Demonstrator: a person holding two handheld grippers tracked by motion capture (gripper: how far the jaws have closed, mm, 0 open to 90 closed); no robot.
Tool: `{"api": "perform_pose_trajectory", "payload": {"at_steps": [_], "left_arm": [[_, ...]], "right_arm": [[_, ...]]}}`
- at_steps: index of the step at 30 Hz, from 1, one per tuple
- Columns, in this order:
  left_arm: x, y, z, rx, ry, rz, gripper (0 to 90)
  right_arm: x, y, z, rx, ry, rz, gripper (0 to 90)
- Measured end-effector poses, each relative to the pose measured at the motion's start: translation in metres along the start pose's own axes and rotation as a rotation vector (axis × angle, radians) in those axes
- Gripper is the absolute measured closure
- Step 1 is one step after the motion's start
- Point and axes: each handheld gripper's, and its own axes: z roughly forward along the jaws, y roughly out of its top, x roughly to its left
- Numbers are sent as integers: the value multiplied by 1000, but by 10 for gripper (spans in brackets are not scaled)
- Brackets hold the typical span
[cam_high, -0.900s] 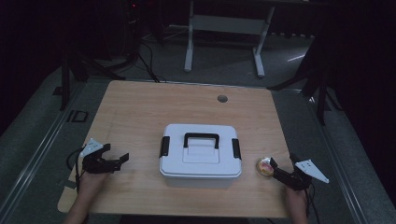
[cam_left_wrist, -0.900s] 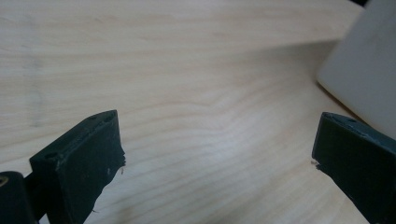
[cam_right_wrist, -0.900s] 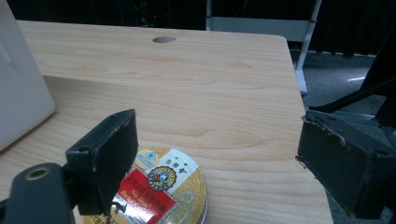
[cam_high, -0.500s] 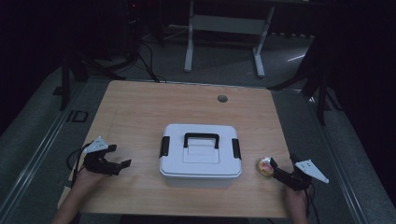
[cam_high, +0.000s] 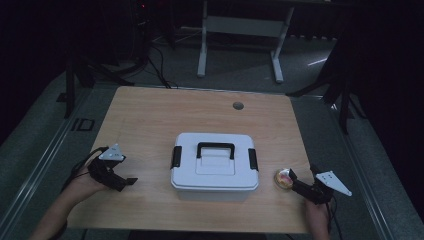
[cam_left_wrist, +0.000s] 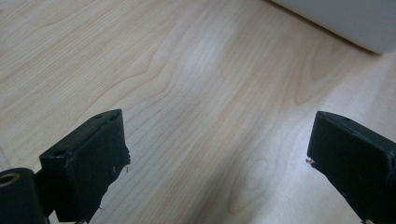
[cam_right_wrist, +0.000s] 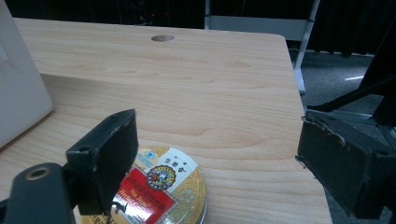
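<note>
High view: right claw (cam_high: 294, 178), jaws spread, sits at the tin (cam_high: 283, 178) beside the box (cam_high: 214, 170); left claw (cam_high: 125, 182) spread over bare desk (cam_high: 150, 120).

Your left gripper (cam_left_wrist: 219, 163) looks down on the pale wooden tabletop (cam_left_wrist: 187, 74), its grain running from about 7 o'clock toward 1 o'clock. Your two black jaws stand wide apart, one rising at 8 o'clock, the other at 4 o'clock, with bare wood between them and nothing held. At 1 o'clock, well beyond the jaws, you see the lower edge of a white container (cam_left_wrist: 345, 21) resting on the wood.
</note>
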Motion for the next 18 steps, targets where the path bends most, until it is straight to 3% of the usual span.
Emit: {"api": "perform_pose_trajectory", "payload": {"at_steps": [1,2,10,18], "left_arm": [[0,0,0,0,0,0,41],[0,10,-5,39,-17,32,41],[-2,38,-17,219,-64,145,41],[-12,61,-18,412,-58,257,41]], "right_arm": [[0,0,0,0,-1,0,119],[0,0,0,0,-1,0,119],[-1,0,0,1,6,10,119],[-1,0,0,0,7,9,119]]}}
